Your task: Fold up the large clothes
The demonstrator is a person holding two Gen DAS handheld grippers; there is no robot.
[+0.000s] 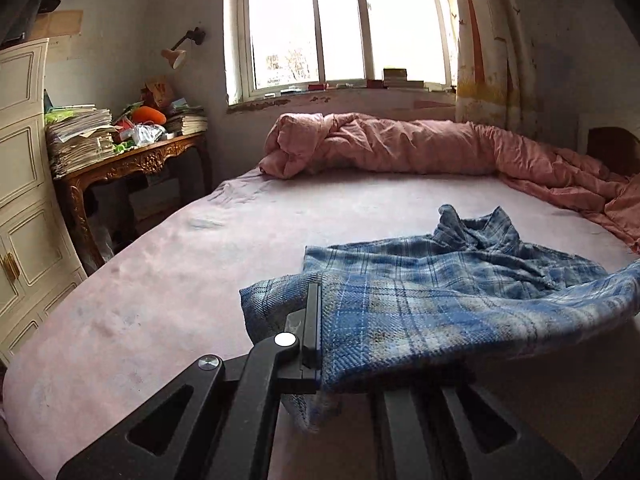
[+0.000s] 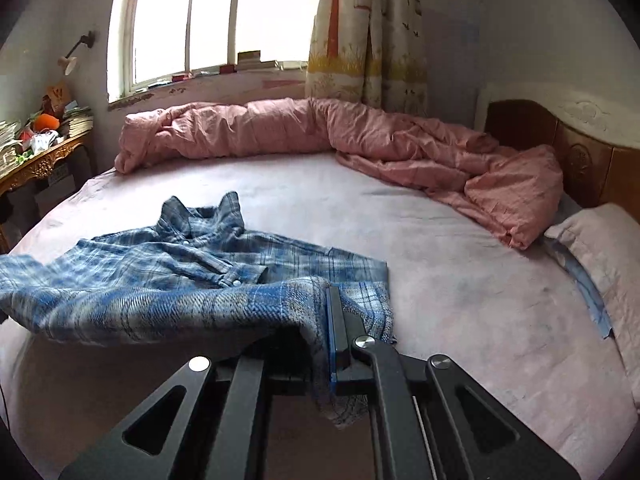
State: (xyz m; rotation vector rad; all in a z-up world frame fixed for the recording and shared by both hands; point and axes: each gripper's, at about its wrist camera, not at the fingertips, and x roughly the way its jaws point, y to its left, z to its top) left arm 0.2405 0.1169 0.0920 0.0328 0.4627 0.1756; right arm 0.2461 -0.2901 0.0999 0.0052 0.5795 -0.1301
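I've got the shirt by its near hem, one corner per gripper. L gripper is clamped hard on the hem's left corner, jaws closed w/ only cloth between them; a bit of fabric hangs below the fingers. R gripper is the same on the right corner: pinched tight on the plaid, a tail of cloth drooping under it. Neither has any gap showing beyond the fabric itself.

The shirt is blue plaid, lying on the pink bed, collar end away from me toward the window. The collar and upper body rest on the sheet, bunched and wrinkled. The near hem is up off the sheet, slung between my two grips like a shallow hammock; both wrist views show it sagging in the middle.

Why hold it like this: gripping both hem corners lets me keep the edge roughly straight, so when I carry it fwd the fold line should run square across the body. Collar end on the sheet acts as the anchor, I reckon.

The duvet is shoved to the far edge and headboard side, pillow at far right, so the mid bed is free for the fold. The side table w/ paper stacks is well apart, no concern.

Judgement: early in the job, first fold just being set up. Next I'd want the hem carried toward the collar, keeping both hands level. Risk: the bunching near the collar gets trapped under the fold.
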